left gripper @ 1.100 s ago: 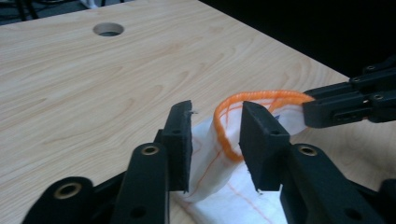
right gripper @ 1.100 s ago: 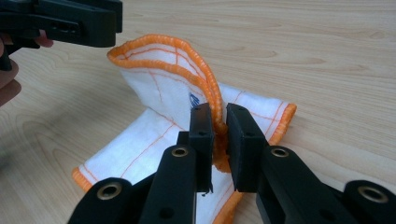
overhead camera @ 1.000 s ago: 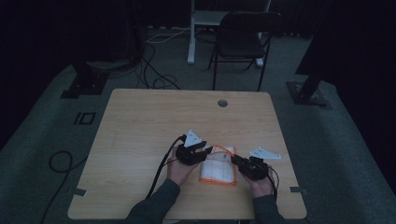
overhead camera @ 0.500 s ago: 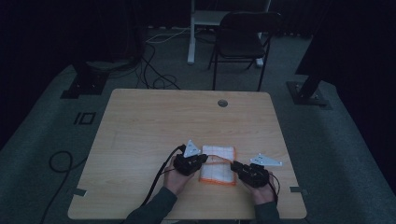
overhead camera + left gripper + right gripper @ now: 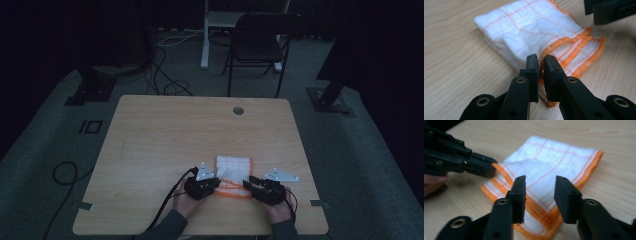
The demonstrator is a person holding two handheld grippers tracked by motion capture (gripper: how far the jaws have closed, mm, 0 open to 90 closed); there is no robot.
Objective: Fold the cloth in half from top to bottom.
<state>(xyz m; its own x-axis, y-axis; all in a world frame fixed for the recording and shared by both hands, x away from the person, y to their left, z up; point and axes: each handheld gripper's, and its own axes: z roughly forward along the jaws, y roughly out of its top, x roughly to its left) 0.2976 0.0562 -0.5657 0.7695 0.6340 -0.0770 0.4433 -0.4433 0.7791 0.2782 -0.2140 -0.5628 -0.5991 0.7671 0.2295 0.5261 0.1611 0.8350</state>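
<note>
Your bench (image 5: 165,135) carries one thing: a folded white cloth with orange stripes (image 5: 233,175), lying near your edge, between your two hands. From above it reads as a tidy rectangle; the left gripper view adds the stacked orange hems at its near corner. Your left hand-held gripper (image 5: 540,61) is clenched on that orange-edged corner, jaws nearly together with the fabric pinched between them after closing and easing a touch. Your right hand-held gripper (image 5: 540,185) is released: jaws have just been opening, standing apart over the cloth's other near corner, pads off the fabric. That view also catches your left one biting the hem.
</note>
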